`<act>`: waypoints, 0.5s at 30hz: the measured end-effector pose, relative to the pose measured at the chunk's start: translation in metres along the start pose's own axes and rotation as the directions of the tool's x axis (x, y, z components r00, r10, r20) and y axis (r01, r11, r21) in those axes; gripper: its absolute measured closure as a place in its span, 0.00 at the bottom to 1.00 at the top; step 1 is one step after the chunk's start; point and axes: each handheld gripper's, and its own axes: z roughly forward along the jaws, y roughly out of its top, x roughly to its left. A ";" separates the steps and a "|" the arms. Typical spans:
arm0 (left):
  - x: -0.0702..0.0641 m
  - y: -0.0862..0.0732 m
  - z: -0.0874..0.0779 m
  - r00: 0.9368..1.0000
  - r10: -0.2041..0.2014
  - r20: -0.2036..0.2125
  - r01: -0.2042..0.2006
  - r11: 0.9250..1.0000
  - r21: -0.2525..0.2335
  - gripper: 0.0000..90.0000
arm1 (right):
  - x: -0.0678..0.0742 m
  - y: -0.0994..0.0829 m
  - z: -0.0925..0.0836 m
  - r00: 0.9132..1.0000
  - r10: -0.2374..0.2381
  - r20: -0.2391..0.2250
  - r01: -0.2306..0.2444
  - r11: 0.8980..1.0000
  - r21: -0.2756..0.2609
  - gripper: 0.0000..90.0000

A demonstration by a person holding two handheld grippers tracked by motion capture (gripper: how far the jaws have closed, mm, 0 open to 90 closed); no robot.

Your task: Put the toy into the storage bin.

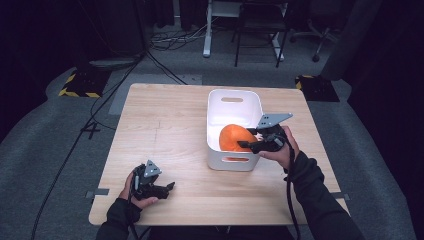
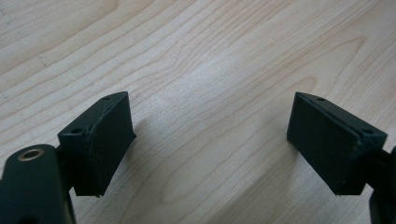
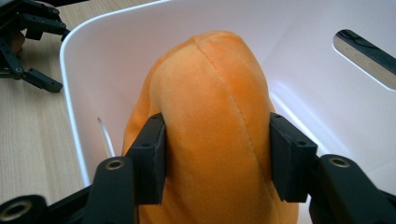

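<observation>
While the right hand-held gripper [image 3: 217, 158] reaches into the white bin [image 1: 216, 150], its jaws sit on either side of the orange plush toy [image 3: 215, 121], touching its flanks, part open, barely squeezing. That toy lies inside the bin, its long axis running straight ahead of the jaws. Well apart, the left hand-held gripper [image 2: 210, 140] rests wide open and empty over the table [image 1: 165, 130].
</observation>
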 end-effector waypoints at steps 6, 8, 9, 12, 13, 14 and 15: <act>0.000 0.000 0.000 1.000 -0.001 0.000 0.001 1.000 0.000 0.16 | 0.000 -0.001 0.002 1.000 0.004 -0.005 -0.003 0.999 0.049 0.45; 0.000 0.000 0.000 1.000 -0.002 0.000 0.002 1.000 0.000 0.16 | 0.000 -0.001 0.003 1.000 0.003 -0.010 -0.002 0.998 0.063 0.45; 0.000 0.000 0.000 1.000 -0.001 0.000 0.001 1.000 0.000 0.16 | 0.000 -0.002 0.003 1.000 0.016 -0.017 -0.015 0.998 0.059 0.45; 0.000 0.000 0.000 1.000 0.000 0.000 0.000 1.000 0.000 0.16 | -0.001 -0.002 0.003 1.000 0.014 -0.027 -0.012 0.998 0.062 0.47; 0.000 0.000 0.000 1.000 -0.001 0.000 0.001 1.000 0.000 0.16 | -0.001 -0.002 0.003 1.000 0.012 -0.025 -0.011 0.998 0.064 0.47; 0.000 0.000 0.000 1.000 -0.001 0.000 0.001 1.000 0.000 0.16 | -0.001 -0.002 0.003 1.000 0.013 -0.025 -0.011 0.998 0.067 0.47; 0.000 0.000 0.000 1.000 -0.001 0.000 0.001 1.000 0.000 0.16 | -0.002 -0.002 0.003 1.000 0.011 -0.025 -0.009 0.998 0.064 0.47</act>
